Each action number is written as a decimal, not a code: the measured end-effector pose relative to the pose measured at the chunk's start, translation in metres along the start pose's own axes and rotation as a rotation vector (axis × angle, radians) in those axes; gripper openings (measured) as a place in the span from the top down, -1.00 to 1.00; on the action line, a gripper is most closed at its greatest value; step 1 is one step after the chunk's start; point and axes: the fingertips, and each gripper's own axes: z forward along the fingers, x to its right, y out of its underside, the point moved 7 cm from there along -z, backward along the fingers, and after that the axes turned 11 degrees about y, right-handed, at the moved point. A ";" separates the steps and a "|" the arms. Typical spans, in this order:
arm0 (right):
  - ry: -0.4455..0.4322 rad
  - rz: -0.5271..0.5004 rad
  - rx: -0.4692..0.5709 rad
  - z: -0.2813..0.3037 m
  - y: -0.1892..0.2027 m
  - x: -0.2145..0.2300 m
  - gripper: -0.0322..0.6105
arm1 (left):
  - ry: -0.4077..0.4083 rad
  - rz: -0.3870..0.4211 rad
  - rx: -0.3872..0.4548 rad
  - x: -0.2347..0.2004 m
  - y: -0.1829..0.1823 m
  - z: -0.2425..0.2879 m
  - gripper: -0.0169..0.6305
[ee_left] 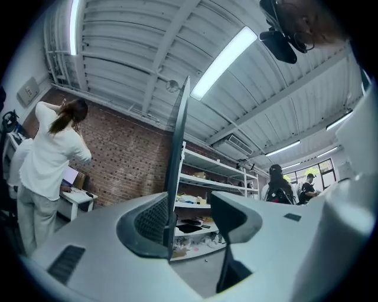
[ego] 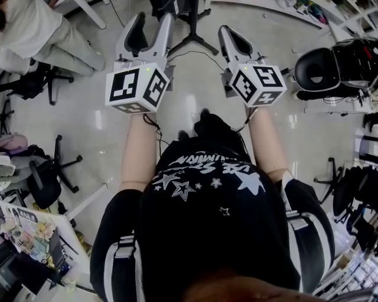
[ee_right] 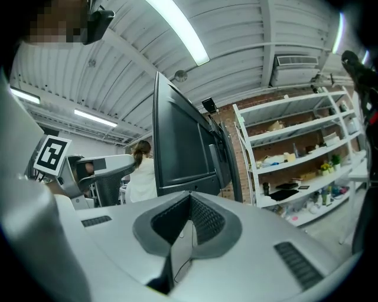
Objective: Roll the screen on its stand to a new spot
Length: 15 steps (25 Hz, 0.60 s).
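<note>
The screen is a big dark panel on a rolling stand, standing upright just beyond my right gripper, whose jaws meet with nothing between them. In the left gripper view the screen shows edge-on as a thin dark strip. That edge runs down between the jaws of my left gripper, close against the left pad and apart from the right one. In the head view both grippers point forward, left gripper spread, right gripper closed, toward the stand's black legs on the floor.
A person in white stands at a desk to the left by the brick wall. Loaded shelving lines the wall behind the screen. Office chairs and a black chair flank the floor. More people stand far right.
</note>
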 end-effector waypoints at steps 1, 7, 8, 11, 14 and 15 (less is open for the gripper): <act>0.001 -0.003 -0.006 -0.003 0.001 0.001 0.88 | -0.001 0.002 -0.011 0.004 0.002 -0.003 0.25; -0.063 -0.004 -0.023 -0.017 0.002 0.008 0.88 | -0.030 0.025 -0.078 0.032 0.012 -0.015 0.25; -0.077 -0.006 -0.027 -0.019 0.001 0.008 0.88 | -0.034 0.024 -0.085 0.036 0.013 -0.015 0.25; -0.113 -0.017 -0.050 -0.033 0.001 0.010 0.88 | -0.045 0.006 -0.105 0.053 0.015 -0.020 0.25; -0.132 -0.015 -0.061 -0.053 0.002 0.021 0.88 | -0.041 -0.006 -0.130 0.076 0.023 -0.023 0.26; -0.134 -0.012 -0.060 -0.061 0.003 0.027 0.88 | -0.041 -0.015 -0.134 0.084 0.025 -0.023 0.26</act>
